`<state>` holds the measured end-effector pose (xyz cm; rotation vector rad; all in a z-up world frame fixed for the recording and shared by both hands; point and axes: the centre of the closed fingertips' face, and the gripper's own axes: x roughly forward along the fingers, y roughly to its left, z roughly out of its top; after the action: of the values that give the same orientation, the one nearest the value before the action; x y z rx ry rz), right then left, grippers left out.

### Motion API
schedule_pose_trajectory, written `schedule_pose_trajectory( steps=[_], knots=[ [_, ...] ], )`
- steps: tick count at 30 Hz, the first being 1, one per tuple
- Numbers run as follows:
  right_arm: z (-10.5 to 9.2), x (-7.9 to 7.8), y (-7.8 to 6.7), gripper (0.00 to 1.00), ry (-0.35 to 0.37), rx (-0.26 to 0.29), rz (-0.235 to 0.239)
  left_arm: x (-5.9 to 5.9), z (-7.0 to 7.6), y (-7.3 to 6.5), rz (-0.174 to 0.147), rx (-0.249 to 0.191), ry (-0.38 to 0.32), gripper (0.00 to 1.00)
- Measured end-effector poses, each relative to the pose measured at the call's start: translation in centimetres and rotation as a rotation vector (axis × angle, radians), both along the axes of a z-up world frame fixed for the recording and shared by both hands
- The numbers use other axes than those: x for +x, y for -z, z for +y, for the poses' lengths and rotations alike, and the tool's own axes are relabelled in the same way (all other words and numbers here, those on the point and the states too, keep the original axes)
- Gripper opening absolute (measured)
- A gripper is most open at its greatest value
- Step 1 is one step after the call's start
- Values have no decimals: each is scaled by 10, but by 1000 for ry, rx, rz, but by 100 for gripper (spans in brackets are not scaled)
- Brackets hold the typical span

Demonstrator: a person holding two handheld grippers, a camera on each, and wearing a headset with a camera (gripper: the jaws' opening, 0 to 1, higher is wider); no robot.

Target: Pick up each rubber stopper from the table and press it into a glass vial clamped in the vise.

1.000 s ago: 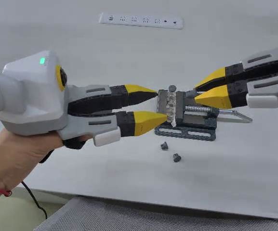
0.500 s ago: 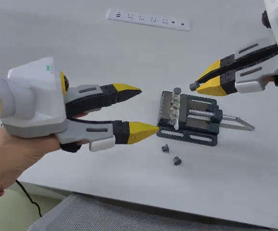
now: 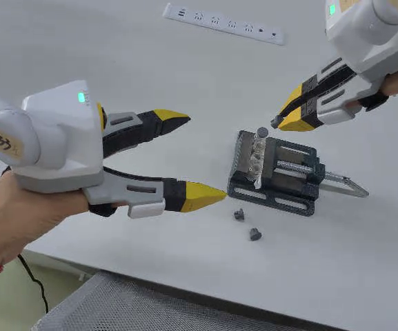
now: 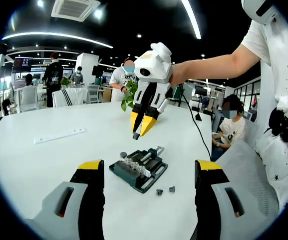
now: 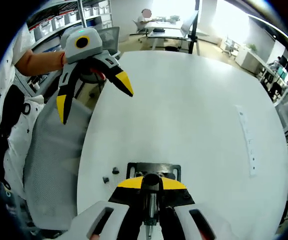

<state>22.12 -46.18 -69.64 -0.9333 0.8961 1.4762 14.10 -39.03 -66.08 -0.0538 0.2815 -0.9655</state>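
Hovering above the vise (image 3: pixel 281 181) holding glass vials (image 3: pixel 256 161), right gripper (image 3: pixel 281 123) was clamped on a rubber stopper (image 5: pixel 151 180), left gripper (image 3: pixel 206 158) jaws stood wide apart, and two loose stoppers (image 3: pixel 239 215) lay on the white table (image 3: pixel 150 62) just beside the vise.

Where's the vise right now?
Head view: the vise sits on the table right of centre, two loose stoppers just in front of it, the right tongs hovering by its far end.

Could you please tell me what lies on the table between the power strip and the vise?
Nothing: that stretch of the white table is bare from the power strip to the vise, as the left gripper view shows.
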Motion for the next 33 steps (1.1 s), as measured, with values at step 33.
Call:
schedule_pose_trajectory(
  steps=[33],
  knots=[
    [-2,14,65,6,19,-238,21,1,5,26,11,5,-19,92]
  ],
)
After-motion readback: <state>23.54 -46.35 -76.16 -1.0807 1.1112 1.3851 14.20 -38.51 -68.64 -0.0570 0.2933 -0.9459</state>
